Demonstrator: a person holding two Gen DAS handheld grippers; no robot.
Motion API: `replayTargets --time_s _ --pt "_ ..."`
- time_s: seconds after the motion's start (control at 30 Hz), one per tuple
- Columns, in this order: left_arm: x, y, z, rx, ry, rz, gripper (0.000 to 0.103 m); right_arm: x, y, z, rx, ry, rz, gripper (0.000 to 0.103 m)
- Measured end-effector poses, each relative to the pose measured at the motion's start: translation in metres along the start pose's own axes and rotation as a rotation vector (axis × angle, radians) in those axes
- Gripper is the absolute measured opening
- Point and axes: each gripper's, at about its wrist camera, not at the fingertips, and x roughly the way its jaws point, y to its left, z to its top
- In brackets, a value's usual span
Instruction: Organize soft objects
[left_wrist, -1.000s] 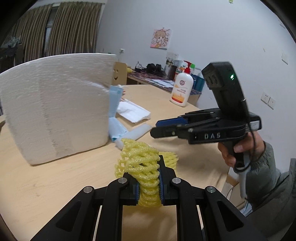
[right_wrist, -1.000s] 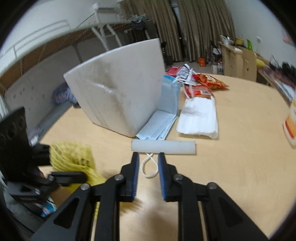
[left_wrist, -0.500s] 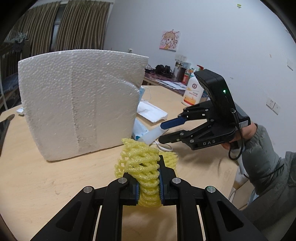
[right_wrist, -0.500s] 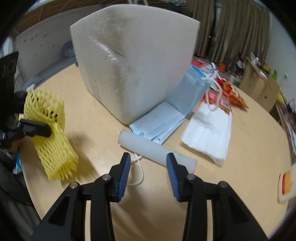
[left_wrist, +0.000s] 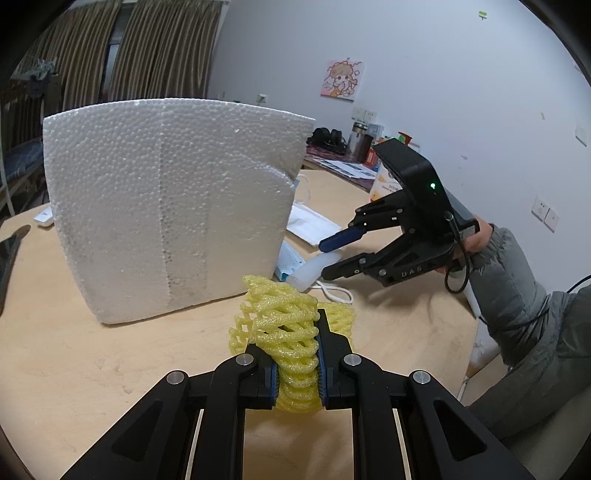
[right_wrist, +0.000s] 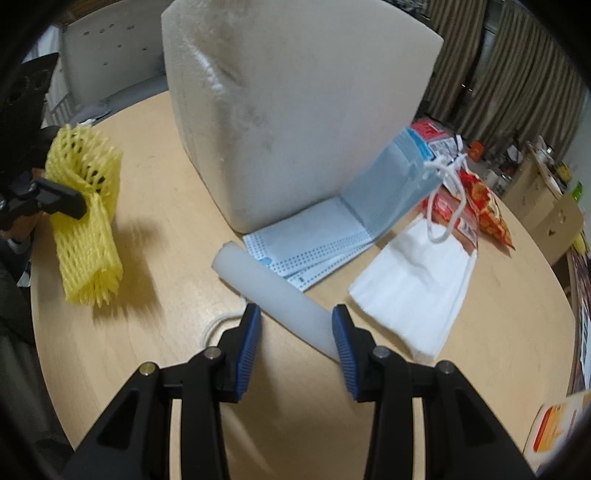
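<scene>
The left gripper is squeezed tight on the yellow foam net. The net bunches up between the two blue pads and pokes out past them. In the right wrist view the same net hangs down with its lower end on or just over the wooden table; I cannot tell which.

The right gripper has its jaws apart. They have just been opening wider. The white foam tube lies on the table, and its near end is between the two blue pads. The right pad is right against the tube, but I cannot tell if it touches. The left pad is clear of it. From the left wrist view, the right gripper points down at the same tube, and a hand in a grey sleeve holds it.

Just behind the tube lie some blue face masks. Some are flat on the table and some lean up against the big white foam block. A white cord loop lies by the tube. To the right of the blue masks is a pile of white masks. Behind those are red snack bags.

Far back in the left wrist view there are brown curtains, and a cartoon picture on the wall.
</scene>
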Motion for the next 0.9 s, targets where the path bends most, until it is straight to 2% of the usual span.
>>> replayTargets --time_s 0.23,0.37,0.5,0.63,0.73,0.77,0.8,0.83,0.9 --pt "0.001 0.003 0.0 -0.023 0.001 -0.013 0.016 0.005 -0.011 0.003 -0.086 0.043 0.038 0.045" --pt "0.006 0.005 0.0 -0.042 0.012 -0.001 0.016 0.008 -0.02 0.005 -0.078 0.047 0.083 0.045" --pt "0.008 0.003 0.0 -0.043 0.017 0.009 0.016 0.005 -0.017 0.004 -0.084 0.046 0.085 0.044" --pt "0.009 0.001 0.002 -0.044 0.015 0.012 0.016 -0.001 0.002 0.0 -0.075 0.045 -0.013 0.03" --pt "0.006 -0.001 0.001 -0.042 0.005 0.012 0.016 -0.007 0.02 -0.006 -0.076 0.039 -0.022 0.027" --pt "0.005 -0.002 0.0 -0.043 0.001 0.013 0.016 -0.009 0.016 -0.007 -0.035 0.039 -0.024 0.022" --pt "0.002 -0.003 0.0 -0.042 -0.004 0.015 0.016 -0.012 0.012 -0.007 0.007 0.03 -0.016 0.021" --pt "0.0 -0.003 -0.001 -0.04 -0.008 0.017 0.016 -0.016 0.006 -0.008 0.053 0.017 -0.007 0.014" --pt "-0.005 -0.003 -0.002 -0.041 -0.024 0.027 0.016 -0.026 -0.003 -0.012 0.138 -0.018 0.0 0.013"
